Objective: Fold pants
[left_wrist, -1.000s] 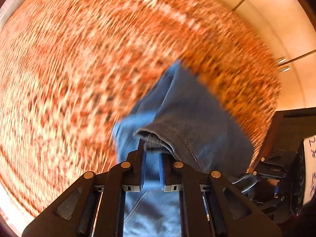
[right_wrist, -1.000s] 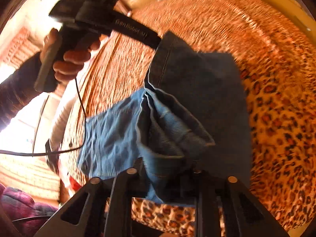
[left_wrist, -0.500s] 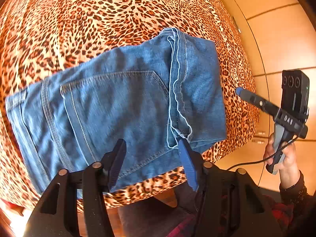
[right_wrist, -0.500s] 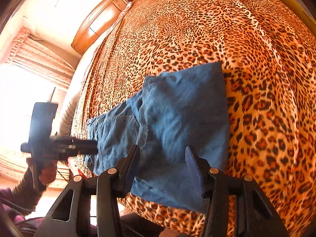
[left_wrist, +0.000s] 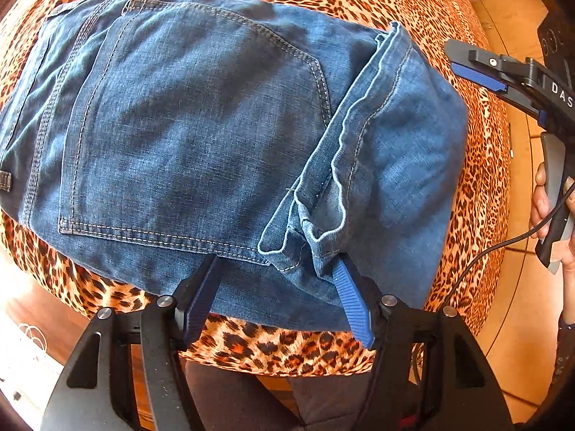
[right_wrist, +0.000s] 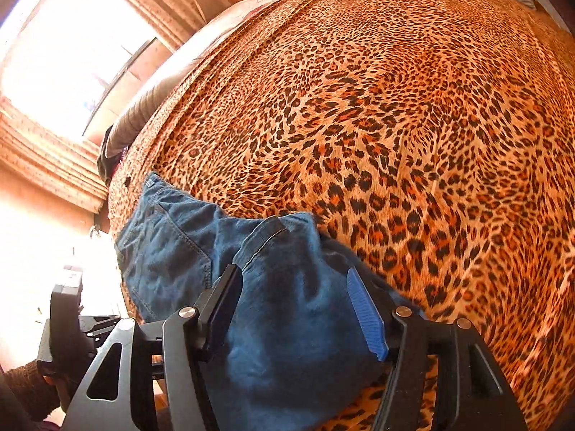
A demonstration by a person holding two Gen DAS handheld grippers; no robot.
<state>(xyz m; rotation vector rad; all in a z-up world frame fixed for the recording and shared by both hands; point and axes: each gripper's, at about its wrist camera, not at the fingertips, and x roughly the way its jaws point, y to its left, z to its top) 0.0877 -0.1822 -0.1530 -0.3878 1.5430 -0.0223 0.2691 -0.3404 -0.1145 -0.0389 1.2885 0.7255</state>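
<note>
folded jeans on leopard bed, left gripper fingers spread, empty, right gripper likewise, back pocket clear only in left view, window only in right

"DAS" in white on right gripper body.

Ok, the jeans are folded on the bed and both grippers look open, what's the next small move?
Probably tidy the rumpled hem lying across the jeans: it is bunched and wavy near the open left gripper. The right gripper hovers open above the fold, holding nothing, so either could smooth it.
</note>
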